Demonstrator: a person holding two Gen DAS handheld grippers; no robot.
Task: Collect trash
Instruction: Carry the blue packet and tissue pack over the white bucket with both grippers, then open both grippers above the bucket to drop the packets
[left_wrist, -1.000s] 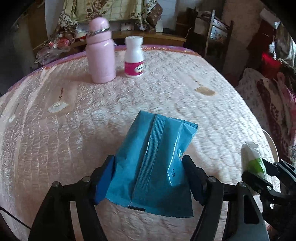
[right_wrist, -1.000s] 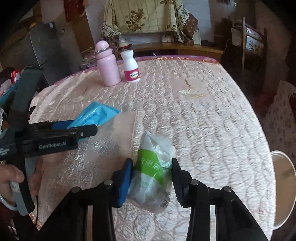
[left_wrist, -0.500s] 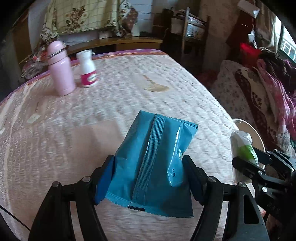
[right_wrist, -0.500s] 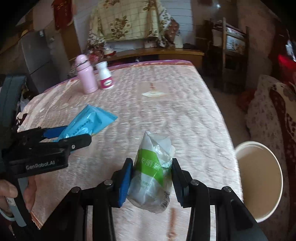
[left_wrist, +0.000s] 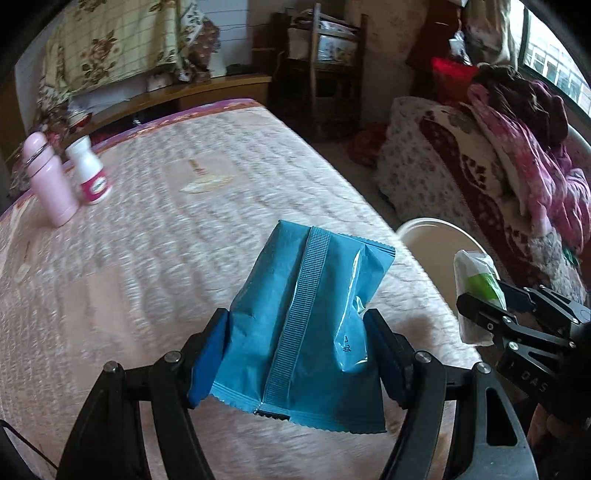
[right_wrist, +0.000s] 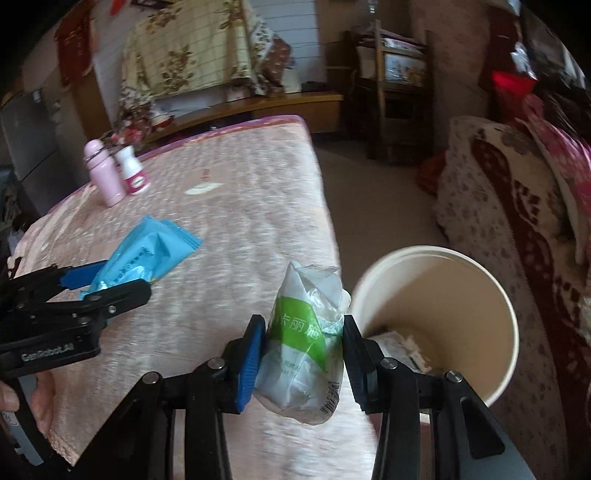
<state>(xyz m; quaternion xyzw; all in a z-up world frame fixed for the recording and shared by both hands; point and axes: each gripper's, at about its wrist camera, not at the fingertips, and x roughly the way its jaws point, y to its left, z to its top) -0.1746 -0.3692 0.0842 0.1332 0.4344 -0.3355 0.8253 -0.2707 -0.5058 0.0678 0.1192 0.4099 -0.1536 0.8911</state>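
Blue wrapper (left_wrist: 303, 325) clamped in my left gripper (left_wrist: 299, 358) and white-green packet (right_wrist: 306, 347) pinched in my right gripper (right_wrist: 301, 354) have swung from mid-table to beside the open bin (right_wrist: 491, 295), so dropping comes next.

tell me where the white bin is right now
The white bin stands on the floor just off the table's right edge in the right wrist view, beside the white-and-green wrapper in the right gripper.
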